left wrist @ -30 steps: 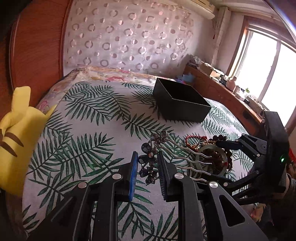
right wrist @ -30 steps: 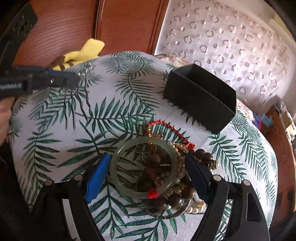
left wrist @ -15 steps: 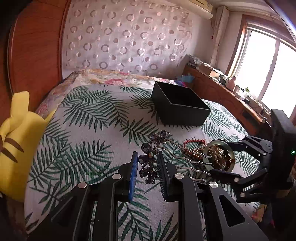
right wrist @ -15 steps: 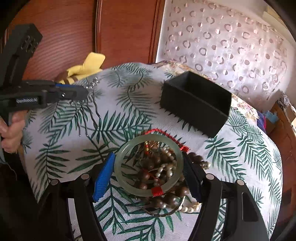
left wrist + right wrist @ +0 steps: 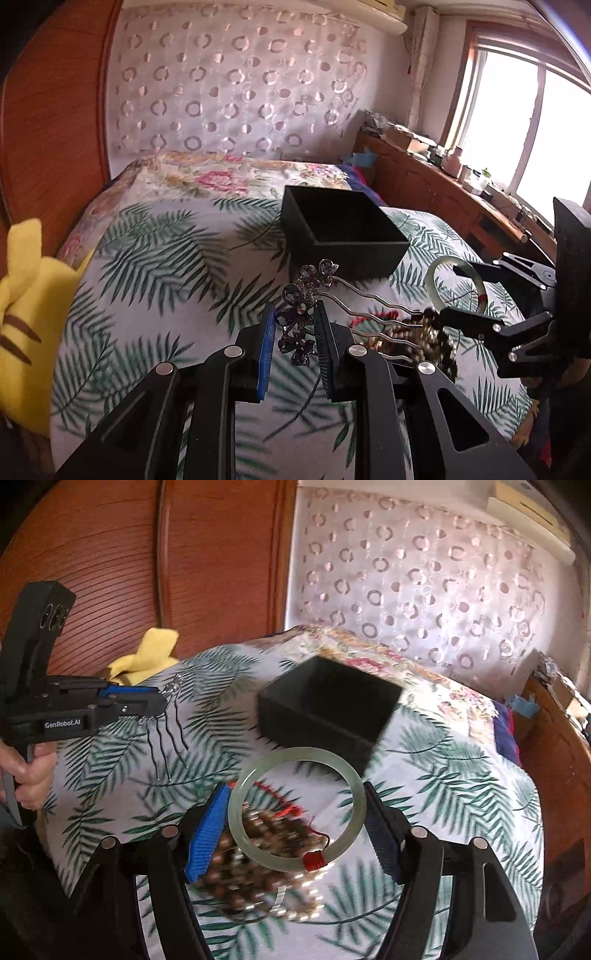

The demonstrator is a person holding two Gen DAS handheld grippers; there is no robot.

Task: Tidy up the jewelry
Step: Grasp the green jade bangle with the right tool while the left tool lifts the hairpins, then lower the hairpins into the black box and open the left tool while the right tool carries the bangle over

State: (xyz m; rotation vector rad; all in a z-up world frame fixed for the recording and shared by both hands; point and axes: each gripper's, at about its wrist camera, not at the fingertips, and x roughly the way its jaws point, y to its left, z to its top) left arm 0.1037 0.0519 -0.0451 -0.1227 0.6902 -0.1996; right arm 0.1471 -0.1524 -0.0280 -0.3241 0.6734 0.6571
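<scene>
My left gripper (image 5: 294, 309) is shut on a hair comb (image 5: 314, 275) with dark purple crystal flowers; its wavy metal prongs stick out to the right, above the bed. From the right wrist view, that left gripper (image 5: 159, 701) hangs at the left with the hair comb (image 5: 166, 734) pointing prongs down. My right gripper (image 5: 294, 788) is shut on a pale green jade bangle (image 5: 299, 751) with a red thread wrap, held above a pile of bead bracelets (image 5: 258, 867). An open black box (image 5: 325, 709) stands just beyond. The left wrist view shows the bangle (image 5: 443, 261) in the right gripper (image 5: 458, 291) beside the box (image 5: 347, 236).
A palm-leaf bedspread (image 5: 155, 258) covers the bed. A yellow plush toy (image 5: 26, 302) lies at the left edge against the wooden headboard (image 5: 110, 572). A low wooden cabinet (image 5: 424, 177) with small items runs under the window at the right.
The right gripper's jaws closed on the jade bangle and lifted it off the bead pile. The left gripper rose with the hair comb still in its grip.
</scene>
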